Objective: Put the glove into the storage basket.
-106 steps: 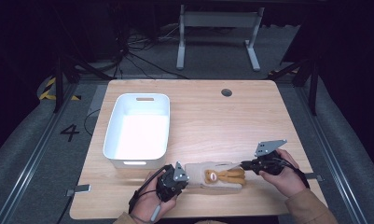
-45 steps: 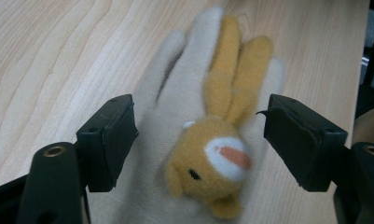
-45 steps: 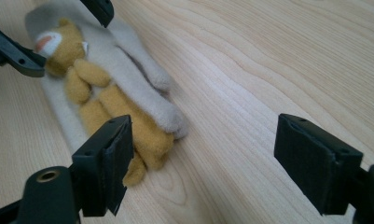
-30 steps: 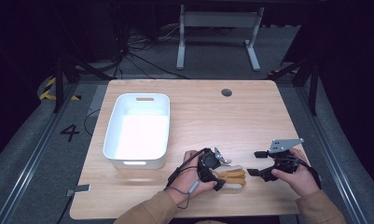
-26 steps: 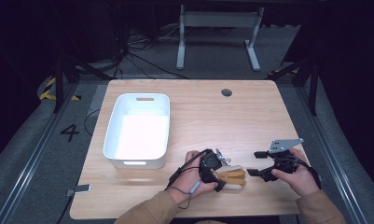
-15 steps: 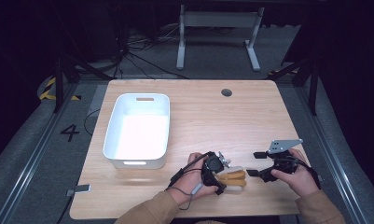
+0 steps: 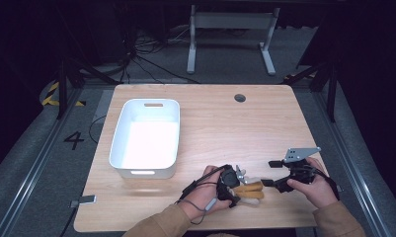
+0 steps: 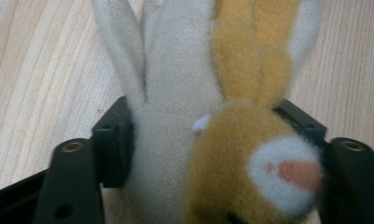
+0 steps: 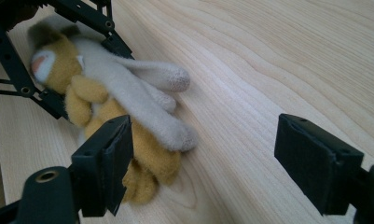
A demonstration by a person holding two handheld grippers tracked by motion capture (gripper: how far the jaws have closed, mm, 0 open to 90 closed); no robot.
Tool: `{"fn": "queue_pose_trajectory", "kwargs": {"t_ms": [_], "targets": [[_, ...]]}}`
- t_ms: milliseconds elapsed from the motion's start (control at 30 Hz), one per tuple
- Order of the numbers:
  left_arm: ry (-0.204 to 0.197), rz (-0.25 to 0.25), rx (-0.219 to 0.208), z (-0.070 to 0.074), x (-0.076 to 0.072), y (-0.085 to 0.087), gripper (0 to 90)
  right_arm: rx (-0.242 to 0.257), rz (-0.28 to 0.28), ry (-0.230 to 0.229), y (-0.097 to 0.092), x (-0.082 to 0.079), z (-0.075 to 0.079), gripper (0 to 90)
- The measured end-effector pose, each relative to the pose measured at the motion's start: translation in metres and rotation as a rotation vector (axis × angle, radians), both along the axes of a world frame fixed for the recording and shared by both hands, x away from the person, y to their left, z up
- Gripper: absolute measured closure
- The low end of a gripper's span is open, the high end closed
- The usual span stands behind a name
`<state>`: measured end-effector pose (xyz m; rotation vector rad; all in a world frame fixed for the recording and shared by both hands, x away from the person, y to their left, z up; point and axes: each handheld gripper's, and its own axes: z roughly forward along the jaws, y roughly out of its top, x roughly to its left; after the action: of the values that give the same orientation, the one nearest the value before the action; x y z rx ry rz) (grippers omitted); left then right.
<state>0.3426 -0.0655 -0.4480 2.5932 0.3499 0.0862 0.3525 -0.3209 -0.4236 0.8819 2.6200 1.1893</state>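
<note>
The left gripper (image 7: pixel 233 189) has just been closing on the head of the soft tan-and-cream plush rabbit (image 8: pixel 222 140) — pads pressing both sides, a grip high enough to lift it off the pale wooden table (image 7: pixel 220 123). The right gripper (image 9: pixel 208 158) stands released just beside its legs — likely steadying.

In the left gripper view the plush toy (image 8: pixel 231 140) is blurred and cut off at top and bottom edges. In the high view the left tongs (image 7: pixel 233 189) cover its head end.
</note>
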Motion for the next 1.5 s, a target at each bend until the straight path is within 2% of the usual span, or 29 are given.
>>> {"fn": "queue_pose_trajectory", "kwargs": {"t_ms": [200,367,467,600,767,900,1167,1500], "targets": [[-0.006,0.034,-0.002,0.002,0.000,0.001,49.3,0.001,-0.002,0.001,0.000,0.000,0.000,20.6],[0.000,0.044,0.018,0.004,0.000,0.000,60.9,0.001,-0.006,0.000,0.000,0.000,0.000,21.0],[0.009,0.054,0.020,0.005,0.000,-0.001,64.6,-0.013,0.004,-0.006,-0.001,0.000,0.000,24.7],[0.042,0.072,0.012,0.007,0.003,0.001,67.3,-0.009,-0.011,-0.006,-0.002,0.001,-0.001,24.2],[0.052,0.082,0.011,0.013,0.005,0.004,68.5,-0.001,-0.025,-0.003,-0.003,0.002,-0.002,23.8],[0.079,0.096,-0.018,0.019,0.007,0.008,68.6,-0.002,-0.034,-0.003,-0.004,0.003,-0.002,23.8],[0.077,0.139,-0.062,0.045,0.014,0.023,68.5,0.005,-0.041,-0.006,-0.004,0.007,-0.003,23.7],[0.060,0.262,-0.111,0.081,0.025,0.056,68.2,-0.005,-0.038,0.008,0.001,0.014,-0.005,23.2]]}}
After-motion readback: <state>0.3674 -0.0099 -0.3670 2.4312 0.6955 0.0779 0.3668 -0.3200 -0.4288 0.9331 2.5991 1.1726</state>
